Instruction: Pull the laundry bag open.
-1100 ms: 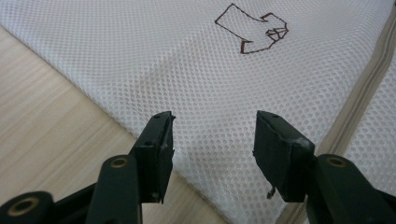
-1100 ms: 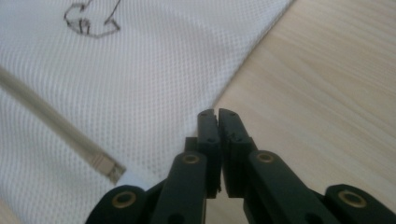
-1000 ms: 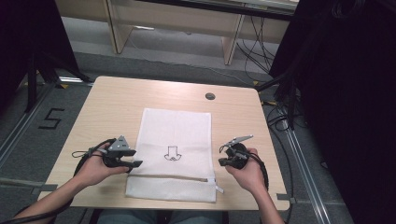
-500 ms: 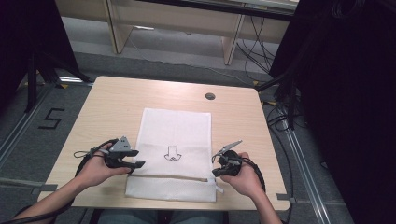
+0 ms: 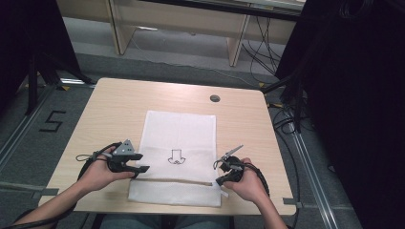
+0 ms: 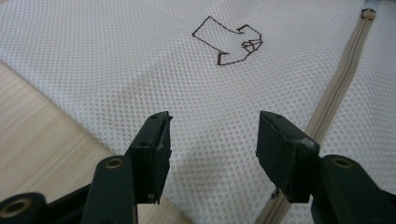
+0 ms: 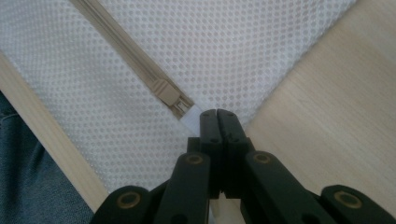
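Mesh bag [image 5: 179, 143] on table [image 5: 114, 109], near front edge

The white mesh laundry bag [image 5: 179, 157] in front of me is a fine cloth netting, dotted with tiny holes and matt all over. Its beige zipper [image 7: 140, 70] is woven tape with a dull plastic-looking slider. My black gripper jaws [image 6: 212, 158] look like hard matt plastic. The pale wooden table [image 5: 119, 105] is smooth, with faint grain and a soft sheen.

A white mesh laundry bag [image 5: 179, 157] lies flat on the worktop [image 5: 119, 109], its beige zipper [image 5: 172, 181] closed (a small brown arrow-like drawing marks the middle).
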Action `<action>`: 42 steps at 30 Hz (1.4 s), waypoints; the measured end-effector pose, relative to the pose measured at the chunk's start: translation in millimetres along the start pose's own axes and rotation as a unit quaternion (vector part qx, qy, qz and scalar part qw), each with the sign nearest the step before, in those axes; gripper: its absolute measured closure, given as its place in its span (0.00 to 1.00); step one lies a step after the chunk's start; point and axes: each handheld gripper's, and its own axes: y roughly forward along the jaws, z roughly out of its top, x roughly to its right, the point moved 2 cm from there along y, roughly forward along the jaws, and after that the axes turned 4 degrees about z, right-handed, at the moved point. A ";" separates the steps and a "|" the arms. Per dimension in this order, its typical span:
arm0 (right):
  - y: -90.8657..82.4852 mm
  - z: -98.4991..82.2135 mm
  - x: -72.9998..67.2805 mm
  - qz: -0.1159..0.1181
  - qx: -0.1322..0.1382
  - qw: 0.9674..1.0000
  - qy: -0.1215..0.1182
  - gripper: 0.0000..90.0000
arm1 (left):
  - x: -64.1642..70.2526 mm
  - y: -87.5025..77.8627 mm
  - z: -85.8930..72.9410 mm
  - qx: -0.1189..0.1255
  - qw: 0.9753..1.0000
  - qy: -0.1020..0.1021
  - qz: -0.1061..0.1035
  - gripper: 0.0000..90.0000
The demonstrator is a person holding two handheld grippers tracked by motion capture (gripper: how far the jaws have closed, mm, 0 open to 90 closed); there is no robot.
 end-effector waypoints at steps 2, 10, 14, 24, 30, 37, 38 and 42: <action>2.6 -1.5 0.7 0.001 -0.007 1.000 0.022 0.99 | 1.0 -1.2 5.6 0.009 1.000 -0.008 -0.011 0.48; 4.8 -2.5 0.5 0.003 -0.006 0.999 0.044 1.00 | 18.1 6.4 29.5 0.023 0.998 -0.028 -0.042 0.44; 6.7 -0.1 -1.6 -0.007 -0.011 0.999 0.034 1.00 | 40.3 21.5 48.0 0.019 0.997 0.006 -0.072 0.45; 0.6 4.5 -3.3 0.011 0.004 0.995 0.095 1.00 | 70.3 47.7 63.6 0.004 0.993 0.046 -0.104 0.50; 2.3 5.1 -7.1 0.011 -0.010 0.995 0.098 1.00 | 76.6 54.2 64.3 -0.002 0.992 0.056 -0.115 0.53; 7.7 4.7 -5.0 -0.005 -0.018 0.998 0.059 1.00 | 85.3 62.0 70.2 -0.001 0.989 0.067 -0.128 0.55; 7.2 4.9 -8.2 -0.006 -0.022 0.997 0.072 1.00 | 87.5 63.8 71.5 -0.002 0.989 0.065 -0.129 0.55; 11.3 5.0 -9.6 -0.012 -0.026 0.999 0.031 1.00 | 95.0 71.0 76.4 -0.001 0.988 0.074 -0.138 0.59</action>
